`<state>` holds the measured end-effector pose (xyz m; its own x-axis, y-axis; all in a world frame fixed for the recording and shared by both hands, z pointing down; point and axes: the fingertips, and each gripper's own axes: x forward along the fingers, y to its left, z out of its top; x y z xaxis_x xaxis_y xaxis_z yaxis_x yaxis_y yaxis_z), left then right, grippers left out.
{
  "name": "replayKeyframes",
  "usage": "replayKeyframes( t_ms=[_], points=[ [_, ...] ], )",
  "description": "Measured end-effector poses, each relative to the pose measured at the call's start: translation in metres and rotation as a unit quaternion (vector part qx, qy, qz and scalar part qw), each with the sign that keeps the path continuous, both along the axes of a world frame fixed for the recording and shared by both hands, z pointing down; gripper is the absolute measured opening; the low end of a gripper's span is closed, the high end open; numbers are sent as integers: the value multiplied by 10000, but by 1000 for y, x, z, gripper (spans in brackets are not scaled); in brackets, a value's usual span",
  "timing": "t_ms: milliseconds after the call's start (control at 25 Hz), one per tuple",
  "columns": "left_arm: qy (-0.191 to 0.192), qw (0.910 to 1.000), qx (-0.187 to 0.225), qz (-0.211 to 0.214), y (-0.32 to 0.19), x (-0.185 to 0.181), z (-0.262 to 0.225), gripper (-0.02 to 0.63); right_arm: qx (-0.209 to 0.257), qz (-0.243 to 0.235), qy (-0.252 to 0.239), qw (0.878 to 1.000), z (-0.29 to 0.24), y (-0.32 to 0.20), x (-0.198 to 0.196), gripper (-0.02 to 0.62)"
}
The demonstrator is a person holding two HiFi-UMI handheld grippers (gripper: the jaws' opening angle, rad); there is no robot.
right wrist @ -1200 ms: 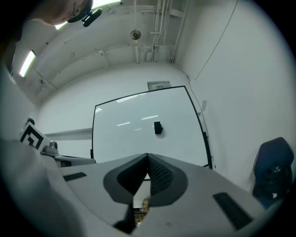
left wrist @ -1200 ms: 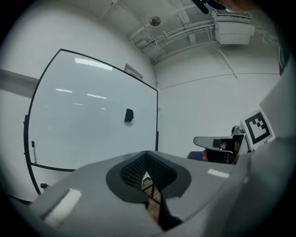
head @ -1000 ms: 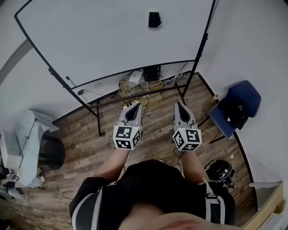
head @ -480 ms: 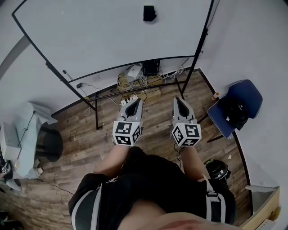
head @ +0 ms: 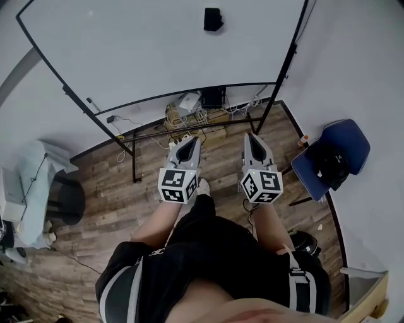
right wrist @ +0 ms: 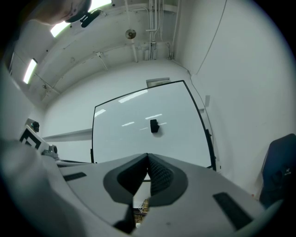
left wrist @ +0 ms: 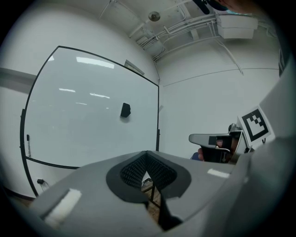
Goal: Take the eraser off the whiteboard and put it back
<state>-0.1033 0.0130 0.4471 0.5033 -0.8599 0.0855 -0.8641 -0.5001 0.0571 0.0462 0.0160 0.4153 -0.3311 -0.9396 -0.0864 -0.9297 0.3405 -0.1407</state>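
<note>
Across the wood floor, the eraser clings to the whiteboard at 12 o'clock, likely by magnet, well apart from the left claw and right claw, both closed, empty and aimed at it, seemingly to reach it.

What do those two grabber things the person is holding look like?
They match. The left gripper and right gripper are light grey wedges that narrow to a tip, lined inside with black ribbed pads. Each has a white cube with black square markers on it. The person wears a black top with white stripes near the shoulders.
</note>
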Motion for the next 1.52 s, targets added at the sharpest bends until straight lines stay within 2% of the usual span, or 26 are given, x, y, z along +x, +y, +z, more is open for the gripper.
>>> replayKeyframes(
  t_ms=[520,680,1120,1360,1520],
  points=[
    [138,9997,133,-156,-114,-8,-8,11,82,-205,229,9995,-8,-116,-15,3],
    [94,9998,56,-172,-151,-13,-11,11,26,-284,217,9994,-10,-157,-24,3],
    [119,9993,344,-128,-261,-21,-45,11,164,-366,204,9990,-31,-270,-43,3],
    [117,9992,342,-194,-296,-20,-53,11,391,-517,126,9978,-53,-302,-52,3],
    [195,9983,368,-408,-303,-15,-57,9,616,-590,177,9962,-77,-315,-45,3]
  ],
)
